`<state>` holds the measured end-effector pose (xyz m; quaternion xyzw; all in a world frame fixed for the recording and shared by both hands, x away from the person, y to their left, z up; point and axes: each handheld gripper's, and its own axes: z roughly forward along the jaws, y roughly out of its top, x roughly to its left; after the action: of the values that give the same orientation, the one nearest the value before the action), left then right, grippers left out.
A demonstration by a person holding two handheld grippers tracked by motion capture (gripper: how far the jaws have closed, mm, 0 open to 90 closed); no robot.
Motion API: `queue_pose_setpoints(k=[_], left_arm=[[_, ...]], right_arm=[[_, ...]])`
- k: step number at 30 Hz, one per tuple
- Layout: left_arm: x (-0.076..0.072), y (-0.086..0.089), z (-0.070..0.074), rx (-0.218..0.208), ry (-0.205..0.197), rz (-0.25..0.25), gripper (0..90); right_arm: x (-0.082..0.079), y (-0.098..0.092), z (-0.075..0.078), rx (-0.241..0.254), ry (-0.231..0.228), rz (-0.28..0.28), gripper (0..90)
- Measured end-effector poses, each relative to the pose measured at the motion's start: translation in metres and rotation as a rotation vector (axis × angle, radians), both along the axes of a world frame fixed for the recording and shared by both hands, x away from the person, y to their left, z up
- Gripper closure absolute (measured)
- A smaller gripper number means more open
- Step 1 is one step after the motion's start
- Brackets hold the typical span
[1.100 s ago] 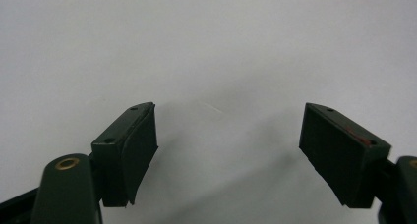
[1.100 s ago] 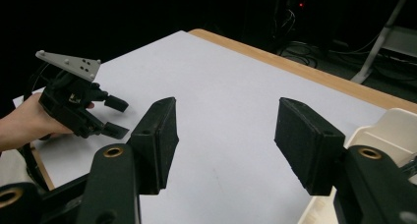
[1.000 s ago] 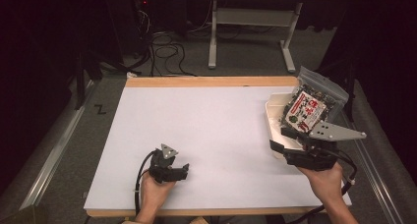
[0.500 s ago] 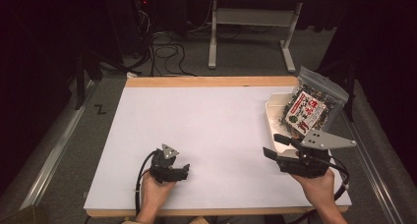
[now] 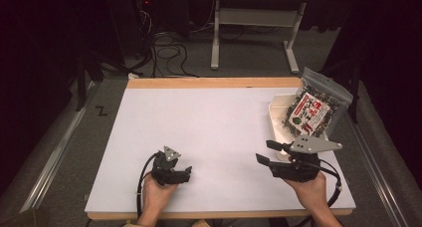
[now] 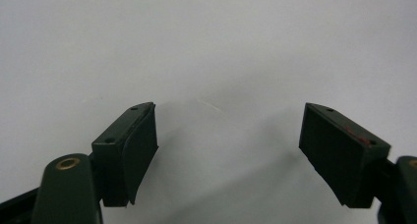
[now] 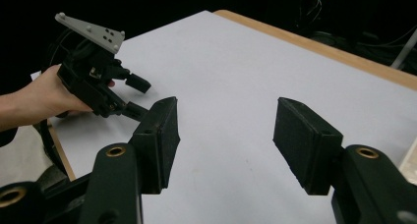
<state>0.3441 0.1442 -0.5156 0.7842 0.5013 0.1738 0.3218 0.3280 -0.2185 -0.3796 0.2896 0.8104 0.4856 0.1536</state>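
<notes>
A clear zip bag (image 5: 314, 109) of dark mixed bits, with a white label printed in red and green, leans tilted against a shallow white tray (image 5: 276, 118) at the right edge of the table (image 5: 209, 122). The bag's lower part rests in the tray and its sealed top sticks up and out past the table's right side. What the label says is too small to read.

The right gripper (image 5: 266, 152) sits just in front of the tray, near the table's front right, held in the right hand (image 5: 312, 192). Its jaws are spread wide with nothing between them, pointing left across the sheet; a grey three-cornered plate rides on top and partly hides the tray's front edge in the high view. The left gripper (image 5: 185, 173) is held low at the front left in the left hand (image 5: 158, 196), well apart from the bag. Its jaws are also spread and empty, hanging close over the bare white surface in the left gripper view. Black cables loop back from both tools toward the person.

The table is covered by a plain white sheet with a wooden edge along the far side. Beyond it lies grey floor with a tangle of dark cables (image 5: 166, 50) and the pale legs of a stand (image 5: 254, 38), in a dark room.
</notes>
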Motion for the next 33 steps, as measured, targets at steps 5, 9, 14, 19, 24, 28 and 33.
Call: queue_pose_setpoints(k=[5,9,14,19,24,28,33], left_arm=[[0.0,-0.002,0.0,0.004,0.001,-0.004,22.8],[-0.001,-0.001,0.0,0.003,0.001,-0.003,22.8],[0.0,-0.002,0.0,0.007,-0.002,-0.006,22.8],[-0.001,-0.002,0.0,0.004,-0.002,-0.007,22.8],[-0.001,-0.003,0.0,0.005,-0.002,-0.008,22.8],[-0.001,-0.002,0.0,0.006,-0.002,-0.008,22.8],[-0.001,-0.003,0.0,0.002,-0.005,-0.005,22.8]], right_arm=[[0.004,0.003,-0.009,-0.009,0.001,-0.01,43.4],[0.006,0.004,-0.014,-0.008,0.006,-0.015,43.5],[0.01,0.005,-0.02,-0.031,0.01,-0.028,43.4],[0.014,0.005,-0.026,-0.032,0.02,-0.039,43.5],[0.019,0.008,-0.033,-0.045,0.029,-0.041,43.4],[0.022,0.009,-0.038,-0.044,0.045,-0.055,43.5],[0.028,0.009,-0.046,-0.057,0.058,-0.072,43.7]])
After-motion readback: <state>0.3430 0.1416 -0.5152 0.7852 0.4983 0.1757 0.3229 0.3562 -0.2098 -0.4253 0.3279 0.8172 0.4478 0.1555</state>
